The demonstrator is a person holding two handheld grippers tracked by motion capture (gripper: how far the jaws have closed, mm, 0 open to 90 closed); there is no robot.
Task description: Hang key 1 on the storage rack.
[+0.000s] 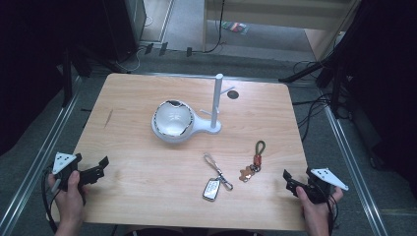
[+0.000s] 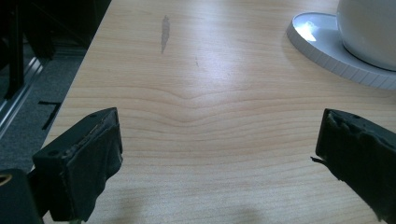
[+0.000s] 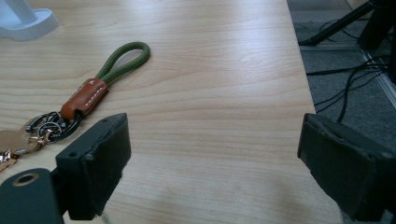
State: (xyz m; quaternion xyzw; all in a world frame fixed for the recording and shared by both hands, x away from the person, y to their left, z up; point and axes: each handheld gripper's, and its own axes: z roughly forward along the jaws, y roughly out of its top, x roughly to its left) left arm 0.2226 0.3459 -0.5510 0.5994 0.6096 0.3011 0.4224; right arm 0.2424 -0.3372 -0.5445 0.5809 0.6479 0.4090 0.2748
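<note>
Two claws wait at the near corners of the table [image 1: 147, 196], both with jaws spread wide apart and nothing between them. Far ahead of both stands the white stand [image 1: 217, 101] with its pegs and a bowl [image 1: 171, 119] on its base; from the left claw [image 1: 93, 172] that base lies ahead and to the right. The step in hand looks like a pick-up of a keyring, probably to hang it on a peg. Nearest the right claw [image 1: 290, 181] is the keyring with the green loop [image 3: 123, 63], just ahead of its left jaw and apart from it. Farther left lies the car key [image 1: 212, 188] on its strap. Best grip: come down over the tan leather sleeve [image 3: 85, 97], jaws across it, so the loop stays free for the peg.
</note>
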